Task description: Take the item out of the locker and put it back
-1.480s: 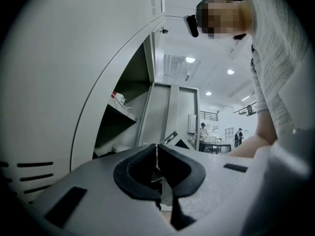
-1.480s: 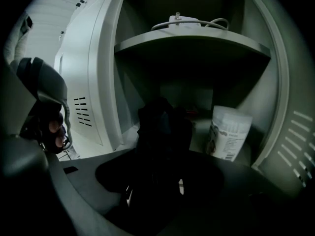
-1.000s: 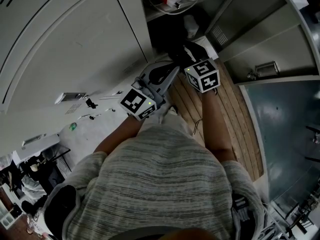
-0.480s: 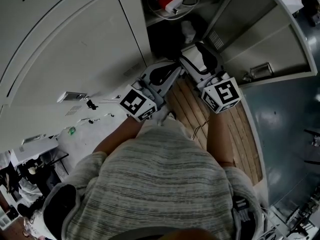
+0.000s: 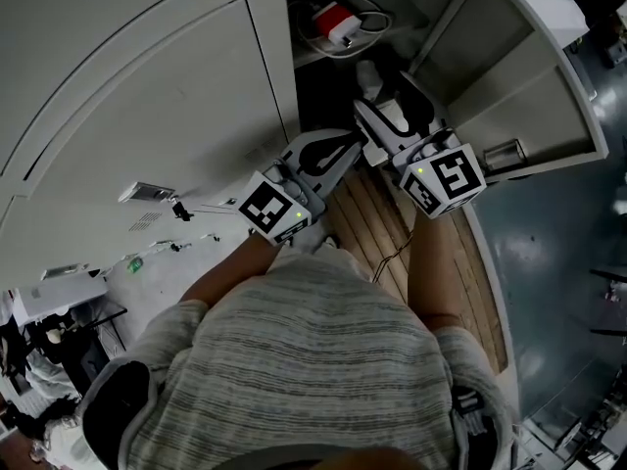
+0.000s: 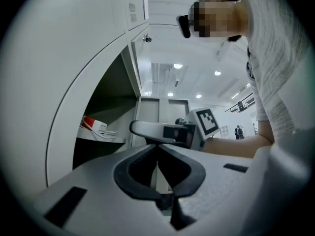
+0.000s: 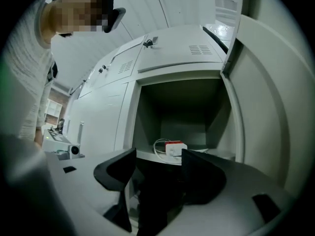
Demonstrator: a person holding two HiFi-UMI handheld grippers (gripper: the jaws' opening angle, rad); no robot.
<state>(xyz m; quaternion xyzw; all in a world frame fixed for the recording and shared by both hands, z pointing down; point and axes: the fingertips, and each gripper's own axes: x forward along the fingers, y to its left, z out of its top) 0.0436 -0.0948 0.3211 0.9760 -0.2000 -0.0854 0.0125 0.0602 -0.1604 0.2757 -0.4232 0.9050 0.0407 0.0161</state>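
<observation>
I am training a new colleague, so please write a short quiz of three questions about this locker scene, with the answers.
1. True or false: the locker door is closed.
2. Where does the red and white item lie? A) on the locker shelf B) on the floor C) on top of the locker
3. Fill in: the left gripper has its jaws ___, while the right gripper has its jaws apart and empty.

Key: 1 false; 2 A; 3 together.
</observation>
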